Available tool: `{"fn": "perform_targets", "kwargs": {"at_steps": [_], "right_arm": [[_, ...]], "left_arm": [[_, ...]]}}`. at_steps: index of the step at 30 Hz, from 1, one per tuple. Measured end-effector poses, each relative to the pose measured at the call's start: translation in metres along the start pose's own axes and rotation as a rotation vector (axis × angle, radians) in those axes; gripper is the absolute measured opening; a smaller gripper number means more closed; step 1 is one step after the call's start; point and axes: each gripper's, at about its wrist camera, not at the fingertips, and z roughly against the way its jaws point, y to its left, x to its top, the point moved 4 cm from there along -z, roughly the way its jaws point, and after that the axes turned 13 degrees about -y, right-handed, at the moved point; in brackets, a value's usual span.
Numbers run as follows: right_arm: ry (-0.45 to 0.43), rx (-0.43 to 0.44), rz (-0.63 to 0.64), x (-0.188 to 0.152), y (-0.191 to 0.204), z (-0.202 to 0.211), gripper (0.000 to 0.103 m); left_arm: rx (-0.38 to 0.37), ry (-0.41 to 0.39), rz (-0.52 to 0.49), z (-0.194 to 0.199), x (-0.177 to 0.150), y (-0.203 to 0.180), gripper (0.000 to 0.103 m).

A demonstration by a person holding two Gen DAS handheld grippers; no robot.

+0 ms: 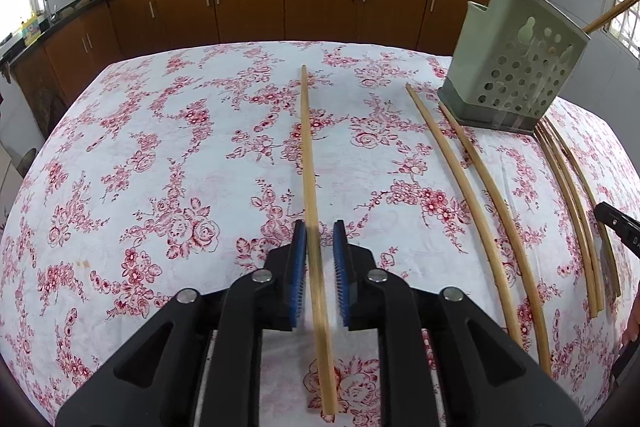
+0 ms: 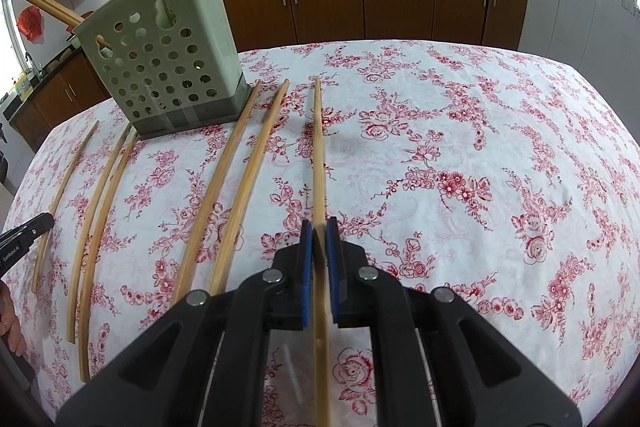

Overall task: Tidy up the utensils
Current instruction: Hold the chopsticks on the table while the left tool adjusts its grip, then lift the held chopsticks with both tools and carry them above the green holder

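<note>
The right gripper (image 2: pixel 319 227) clenches one long bamboo chopstick (image 2: pixel 319 155) lying right of the pale green perforated plastic holder (image 2: pixel 168 67); the left gripper (image 1: pixel 320 231) stands released around another bamboo chopstick (image 1: pixel 308 155) and should clamp squarely before lifting.

On the table's red-flowered white cloth (image 1: pixel 160 155), one pale wooden chopstick (image 1: pixel 310 187) runs toward twelve o'clock between my left jaws. At two o'clock stands the perforated green plastic utensil holder (image 1: pixel 516 67) with chopsticks in it; loose chopsticks (image 1: pixel 472 163) lie before it.
</note>
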Motion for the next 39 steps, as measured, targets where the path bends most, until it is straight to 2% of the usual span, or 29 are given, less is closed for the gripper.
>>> {"fn": "perform_targets", "kwargs": {"at_steps": [4,10,12,13,14,16,19,25,33,39], "right_arm": [[0.0,-0.003,0.008,-0.006,0.0,0.007,0.011],[0.003,0.001,0.016,-0.016,-0.001,0.021,0.014],[0.004,0.003,0.021,-0.017,-0.001,0.023,0.014],[0.004,0.005,0.023,-0.018,-0.001,0.023,0.013],[0.005,0.001,0.022,-0.017,-0.003,0.024,0.009],[0.012,0.016,0.002,-0.016,-0.005,0.025,0.008],[-0.023,0.013,-0.009,-0.008,-0.01,0.035,0.008],[-0.143,0.012,-0.043,0.026,-0.02,0.066,0.008],[-0.309,0.018,-0.098,0.07,-0.033,0.106,0.008],[-0.391,0.026,-0.107,0.09,-0.034,0.123,0.008]], "left_arm": [[0.003,0.003,-0.02,0.006,-0.005,-0.004,0.024],[0.008,0.008,-0.041,0.019,-0.016,-0.003,0.024],[0.016,0.008,-0.048,0.02,-0.017,-0.005,0.022],[0.021,0.008,-0.052,0.02,-0.017,-0.005,0.014],[0.026,0.008,-0.057,0.02,-0.017,-0.005,0.008],[0.023,0.013,-0.064,0.021,-0.017,-0.005,0.008],[0.018,0.02,-0.069,0.024,-0.014,-0.002,0.007],[-0.013,-0.077,-0.029,0.052,0.019,0.003,0.007],[-0.078,-0.272,0.034,0.103,0.078,0.0,0.007],[-0.093,-0.354,0.056,0.124,0.102,-0.004,0.007]]}}
